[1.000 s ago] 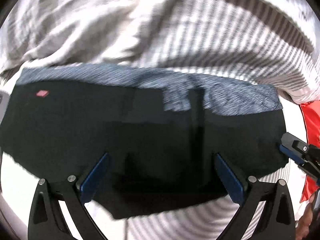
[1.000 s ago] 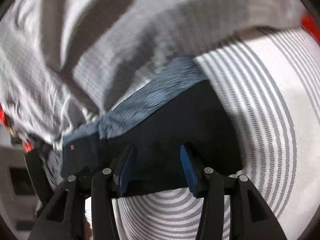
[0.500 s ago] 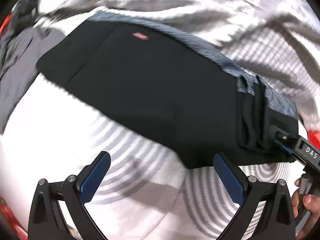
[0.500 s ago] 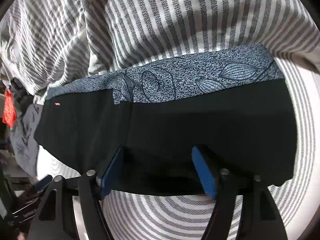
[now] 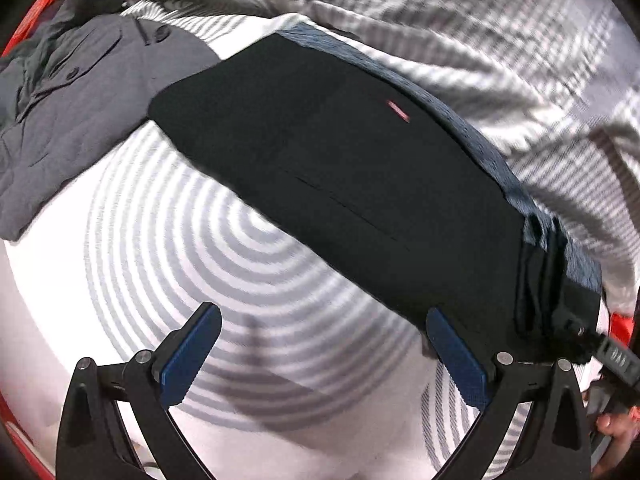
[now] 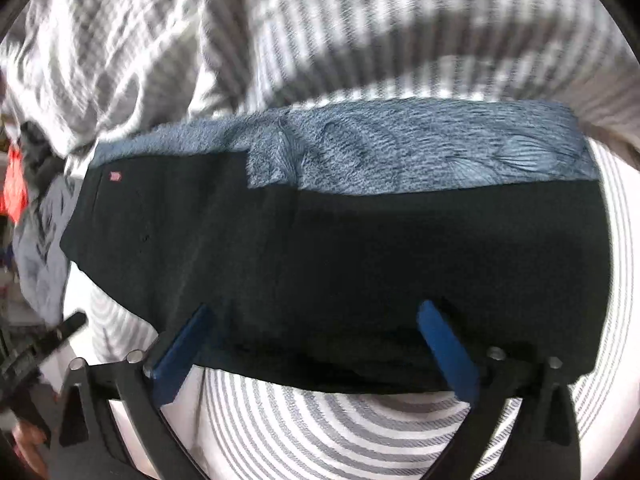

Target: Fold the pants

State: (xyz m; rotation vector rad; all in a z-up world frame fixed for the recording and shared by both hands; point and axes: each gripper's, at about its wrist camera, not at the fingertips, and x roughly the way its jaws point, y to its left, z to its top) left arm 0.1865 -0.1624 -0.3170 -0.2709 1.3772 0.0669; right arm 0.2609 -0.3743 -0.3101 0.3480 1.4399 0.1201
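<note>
The black pants (image 5: 352, 160) lie folded into a long band on a bed sheet with grey ring stripes (image 5: 224, 264); a small red tag (image 5: 398, 110) marks them. They also show in the right wrist view (image 6: 360, 260), lying over a blue leaf-patterned cloth (image 6: 420, 152). My left gripper (image 5: 324, 356) is open and empty over the sheet, just short of the pants' near edge. My right gripper (image 6: 316, 344) is open, its fingers (image 6: 448, 352) spread over the pants' near edge. Its tip shows at the right of the left wrist view (image 5: 616, 354).
A grey buttoned garment (image 5: 76, 112) lies at the left of the pants. A rumpled grey-striped duvet (image 5: 460, 28) fills the far side, also in the right wrist view (image 6: 200, 40). Red items sit at the edges (image 6: 16, 188).
My left gripper has drawn back off the pants and swung left, so they now lie diagonally ahead of it. My right gripper has opened wider at the pants' near edge.
</note>
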